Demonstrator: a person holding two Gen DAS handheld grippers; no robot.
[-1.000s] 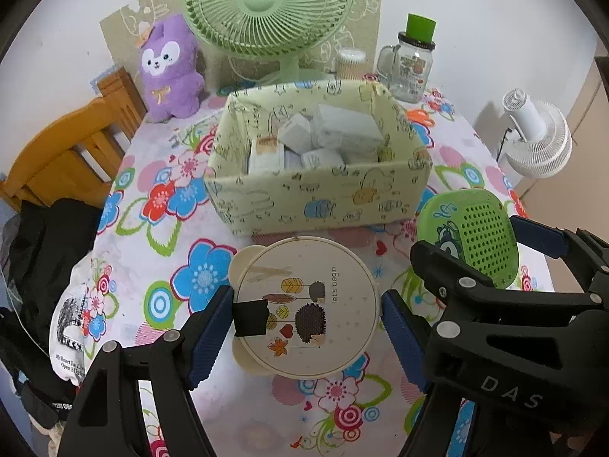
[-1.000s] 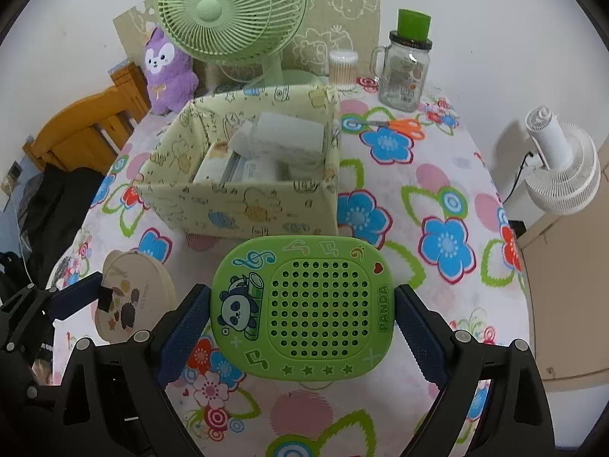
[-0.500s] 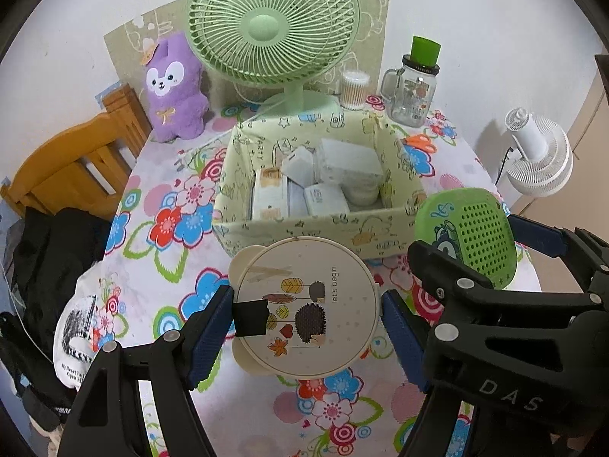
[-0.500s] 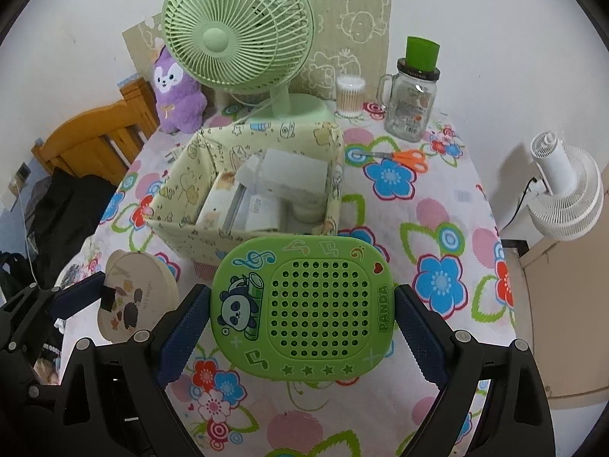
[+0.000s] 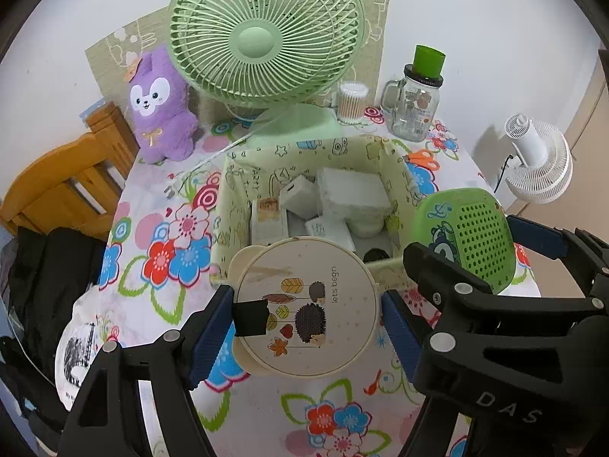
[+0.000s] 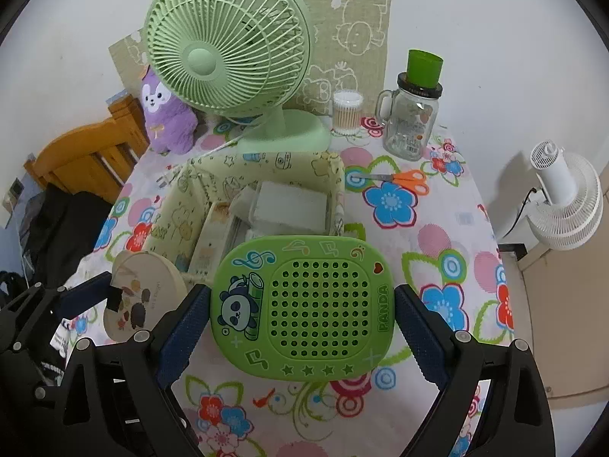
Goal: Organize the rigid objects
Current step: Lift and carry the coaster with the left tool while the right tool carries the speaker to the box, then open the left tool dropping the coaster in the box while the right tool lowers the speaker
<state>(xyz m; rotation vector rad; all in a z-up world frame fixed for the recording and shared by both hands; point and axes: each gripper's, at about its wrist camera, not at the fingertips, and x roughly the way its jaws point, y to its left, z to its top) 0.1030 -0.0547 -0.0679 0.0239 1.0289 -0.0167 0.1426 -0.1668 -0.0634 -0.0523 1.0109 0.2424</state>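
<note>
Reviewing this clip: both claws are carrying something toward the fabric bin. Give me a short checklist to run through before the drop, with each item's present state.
1. Left claw grips the round cream case on both sides: ok.
2. Right claw grips the green panda case on both sides: ok.
3. Fabric bin is open at the top: ok.
4. Free room in the bin: not ok for certain; white boxes fill much of it, with a gap only at the near right corner.
5. Both items fully over the bin: not ok; each overlaps just its near wall.
6. Scissors and glass jar stand apart from the bin: ok.
</note>
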